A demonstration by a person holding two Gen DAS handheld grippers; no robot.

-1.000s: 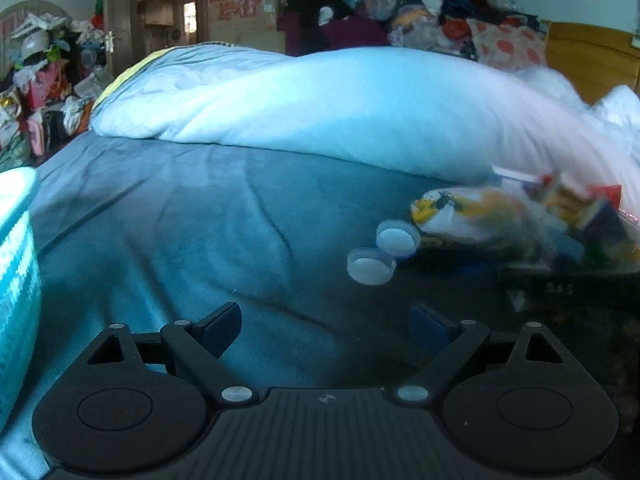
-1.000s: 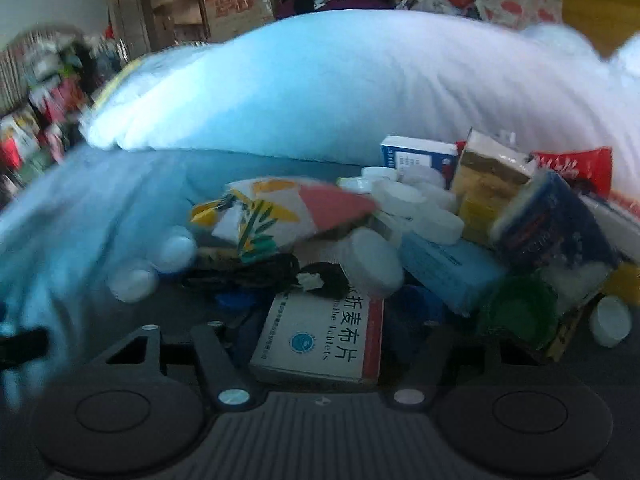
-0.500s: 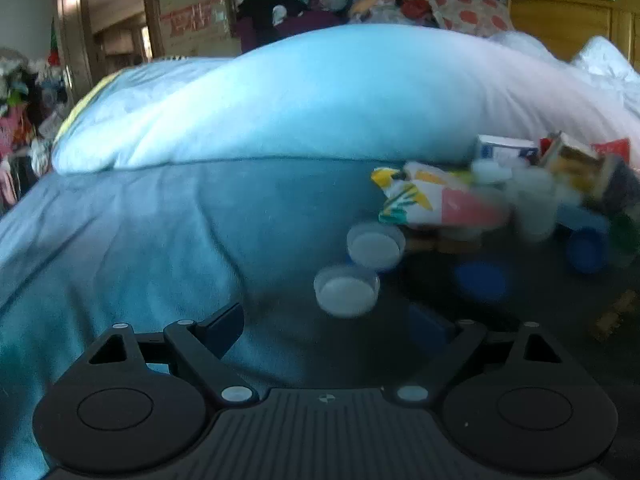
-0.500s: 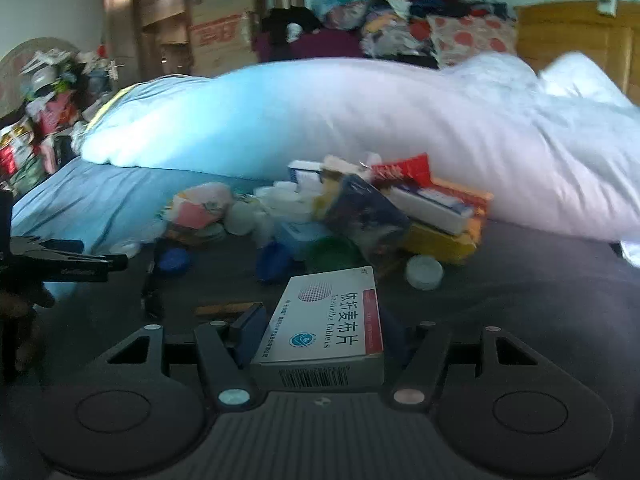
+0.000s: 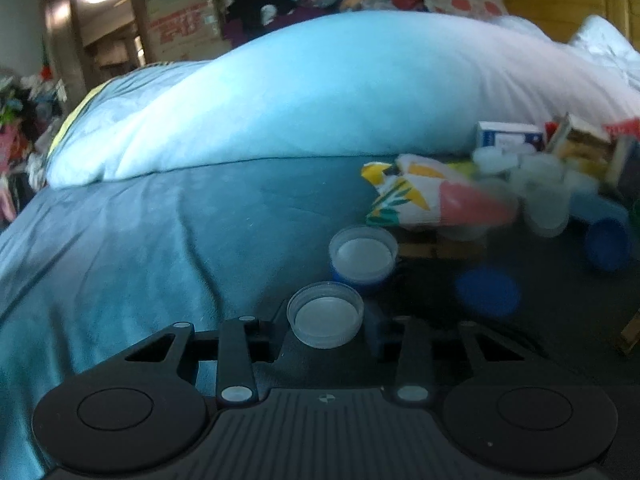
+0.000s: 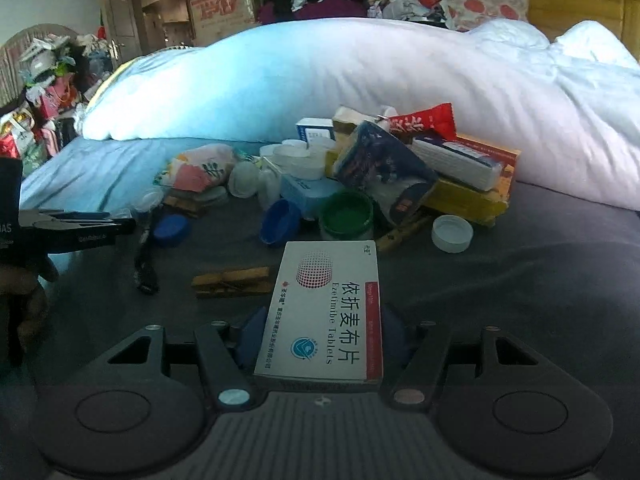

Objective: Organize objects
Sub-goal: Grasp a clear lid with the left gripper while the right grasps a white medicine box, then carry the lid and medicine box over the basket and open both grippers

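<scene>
My left gripper [image 5: 325, 332] is shut on a clear plastic bottle cap [image 5: 325, 316] that lies open side up on the blue bedsheet. Just beyond it sits a second white cap [image 5: 363, 254], and a blue cap [image 5: 488, 292] lies to the right. My right gripper [image 6: 322, 336] is shut on a white and red tablet box [image 6: 324, 312], held flat above the dark cloth. The pile of boxes, lids and packets [image 6: 384, 176] lies ahead of it. In the right wrist view the left gripper [image 6: 124, 224] reaches in low from the left edge.
A floral pouch [image 5: 432, 196] lies behind the caps. A wooden clothespin [image 6: 232, 282], a black cord [image 6: 144, 256], a green lid [image 6: 347, 214], blue caps [image 6: 280, 222] and a white cap [image 6: 452, 233] lie scattered. A big white duvet [image 6: 360, 76] bounds the far side.
My left gripper moved forward to the caps and its fingers closed in around the nearest clear cap. My right gripper drew back from the pile, still holding the tablet box.
</scene>
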